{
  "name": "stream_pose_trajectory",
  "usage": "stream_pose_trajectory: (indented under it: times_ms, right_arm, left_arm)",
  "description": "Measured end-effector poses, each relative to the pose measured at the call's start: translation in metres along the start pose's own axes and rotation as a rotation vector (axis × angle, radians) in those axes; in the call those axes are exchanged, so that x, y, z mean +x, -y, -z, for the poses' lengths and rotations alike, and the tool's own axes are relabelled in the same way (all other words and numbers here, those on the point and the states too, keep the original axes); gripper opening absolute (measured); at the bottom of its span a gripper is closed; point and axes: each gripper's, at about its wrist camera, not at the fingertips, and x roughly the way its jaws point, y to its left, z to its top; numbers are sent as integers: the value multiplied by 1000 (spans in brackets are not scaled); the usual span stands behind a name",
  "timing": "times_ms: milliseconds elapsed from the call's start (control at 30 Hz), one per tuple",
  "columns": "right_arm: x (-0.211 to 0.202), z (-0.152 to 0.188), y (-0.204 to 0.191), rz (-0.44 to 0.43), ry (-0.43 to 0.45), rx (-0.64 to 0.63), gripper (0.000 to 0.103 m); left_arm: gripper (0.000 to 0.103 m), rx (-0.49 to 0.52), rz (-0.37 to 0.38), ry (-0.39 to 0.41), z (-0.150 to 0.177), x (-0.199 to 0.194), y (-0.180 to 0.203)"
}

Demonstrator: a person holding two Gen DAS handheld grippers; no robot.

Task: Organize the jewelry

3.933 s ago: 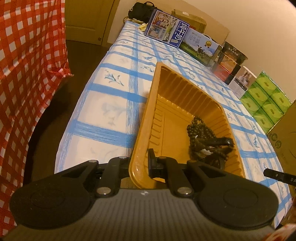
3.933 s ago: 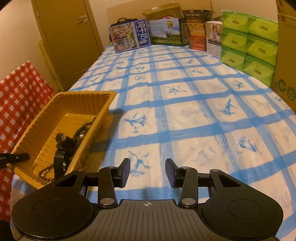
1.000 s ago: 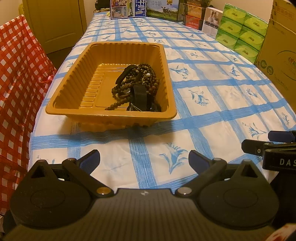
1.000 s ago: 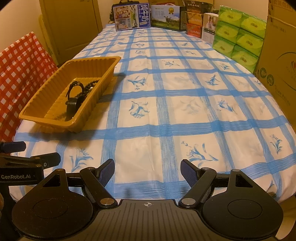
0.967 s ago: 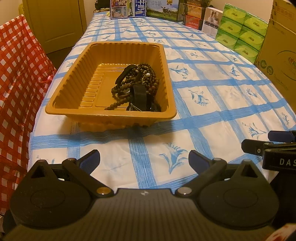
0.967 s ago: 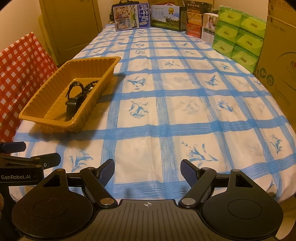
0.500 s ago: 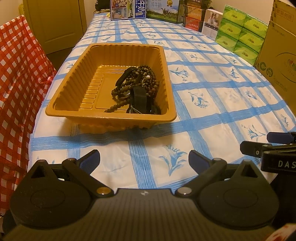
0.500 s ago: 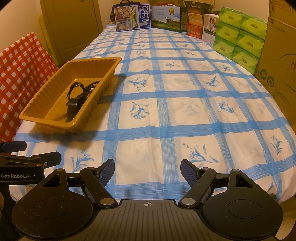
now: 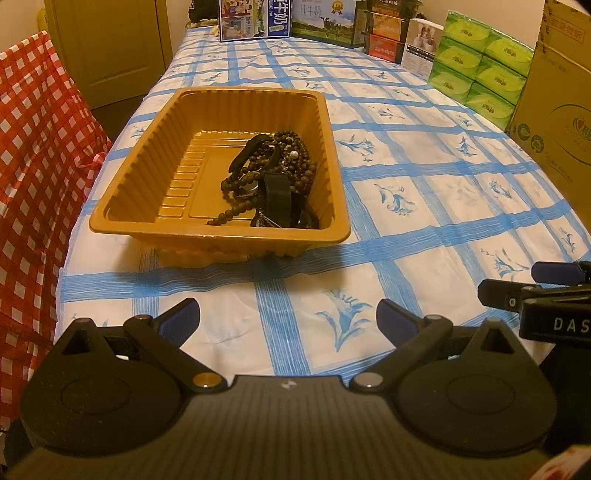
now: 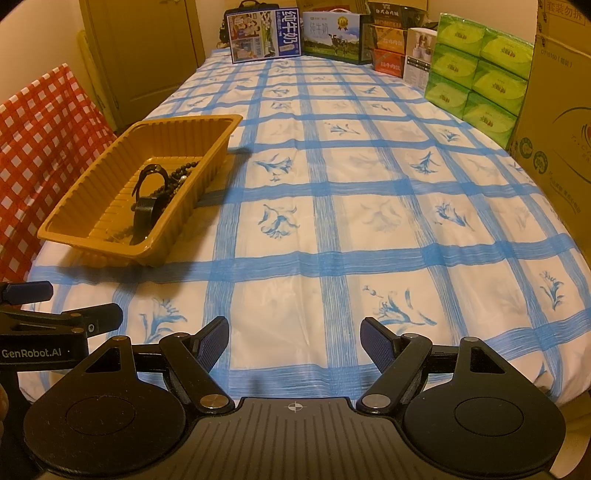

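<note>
An orange ribbed plastic tray stands on the blue-checked tablecloth near the table's left front corner. Inside it lies a pile of dark bead strands tangled with a black strap watch. My left gripper is open over the cloth in front of the tray, with nothing between its fingers. My right gripper is open too, lower and to the right of the tray, and empty. Each gripper's side shows at the edge of the other's view.
Milk cartons, snack boxes and green tissue packs line the table's far and right edges, beside a large cardboard box. A red checked cloth hangs at the left. A door is behind.
About four seconds ago the left gripper was shut on the tray's rim and tilted it; now the tray rests flat and both grippers are back and open. Nothing moved in the last second.
</note>
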Motion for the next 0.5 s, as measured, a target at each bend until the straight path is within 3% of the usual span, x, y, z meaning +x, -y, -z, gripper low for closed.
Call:
stream_pose_trajectory:
  times_ms: [500]
  right_arm:
    - [0,-1,-1,0,1,0,78]
  left_arm:
    - [102,1,0,2,-1,0,0]
